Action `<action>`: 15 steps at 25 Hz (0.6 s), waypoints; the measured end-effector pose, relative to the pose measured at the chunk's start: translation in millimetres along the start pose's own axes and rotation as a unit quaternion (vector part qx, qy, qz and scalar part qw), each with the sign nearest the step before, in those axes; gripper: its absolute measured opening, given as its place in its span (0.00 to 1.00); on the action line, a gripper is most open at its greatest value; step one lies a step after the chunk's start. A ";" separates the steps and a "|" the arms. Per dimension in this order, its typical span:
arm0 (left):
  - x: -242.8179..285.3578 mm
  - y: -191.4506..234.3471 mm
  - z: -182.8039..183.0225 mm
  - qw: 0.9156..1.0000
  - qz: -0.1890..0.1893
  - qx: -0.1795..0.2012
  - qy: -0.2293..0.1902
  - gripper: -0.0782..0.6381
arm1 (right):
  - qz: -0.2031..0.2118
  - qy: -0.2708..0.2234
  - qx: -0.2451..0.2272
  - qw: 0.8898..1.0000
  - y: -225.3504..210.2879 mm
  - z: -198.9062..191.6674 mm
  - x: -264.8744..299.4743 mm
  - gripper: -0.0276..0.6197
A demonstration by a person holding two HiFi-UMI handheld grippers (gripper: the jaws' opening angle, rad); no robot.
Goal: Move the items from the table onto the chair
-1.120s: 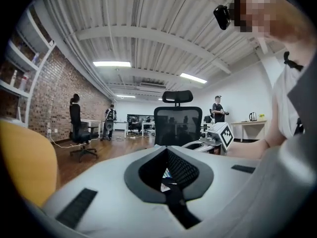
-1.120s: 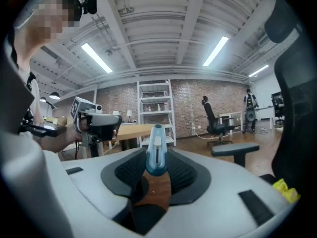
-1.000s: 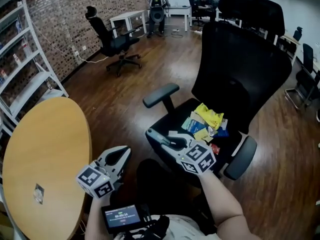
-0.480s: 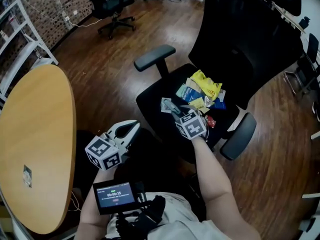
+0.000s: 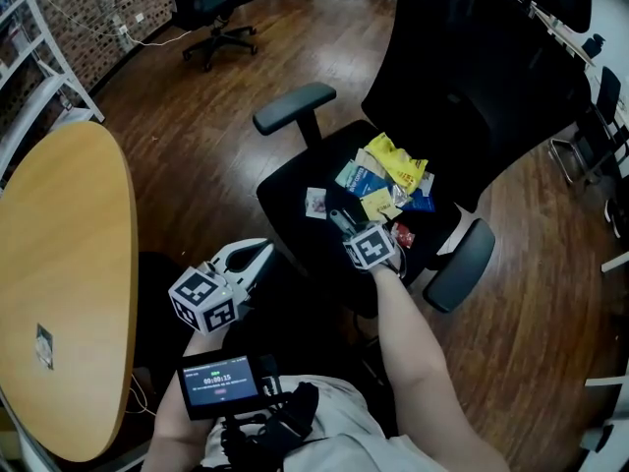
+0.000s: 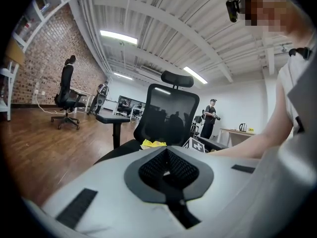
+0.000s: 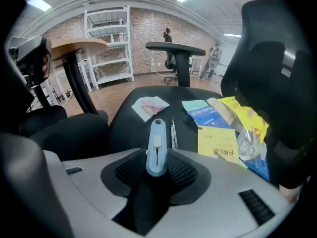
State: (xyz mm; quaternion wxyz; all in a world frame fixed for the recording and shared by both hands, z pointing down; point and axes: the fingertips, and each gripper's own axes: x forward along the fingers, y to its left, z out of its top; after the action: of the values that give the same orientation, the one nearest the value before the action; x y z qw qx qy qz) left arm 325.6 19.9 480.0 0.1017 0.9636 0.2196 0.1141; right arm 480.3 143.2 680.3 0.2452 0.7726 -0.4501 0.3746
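Chair seat (image 5: 295,200), right fingers (image 7: 184,175) just loosening on half-hidden blue cutter (image 7: 156,148), left fingers (image 6: 148,171) closed

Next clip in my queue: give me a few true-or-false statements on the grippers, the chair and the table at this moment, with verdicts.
1. The right gripper holds a light blue utility knife above the chair seat. True. Its jaws have just eased open a little, and the knife is still gripped between them.
2. The left gripper carries a yellow packet. False: its jaws are together with nothing between them.
3. Nothing is left on the round wooden table. False: one small packet still lies on it.
4. A pen lies on the chair seat. True.
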 end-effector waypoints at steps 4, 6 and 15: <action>-3.0 1.9 4.9 1.000 0.004 0.001 -0.007 0.12 | -0.023 -0.009 -0.008 1.000 -7.6 9.5 -4.3 0.29; -5.8 2.9 9.2 1.000 0.007 0.003 -0.011 0.12 | -0.027 -0.033 -0.002 0.999 -9.0 22.4 -16.0 0.29; -24.3 -0.8 59.3 0.999 -0.002 -0.002 -0.035 0.12 | 0.111 -0.240 0.018 0.964 63.2 122.0 -101.1 0.10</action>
State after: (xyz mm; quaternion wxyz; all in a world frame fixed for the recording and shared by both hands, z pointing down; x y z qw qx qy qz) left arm 319.6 1.1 418.9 0.1114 0.9664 0.2175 0.0802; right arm 436.6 77.6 529.1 0.0729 0.7896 -0.5714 0.2115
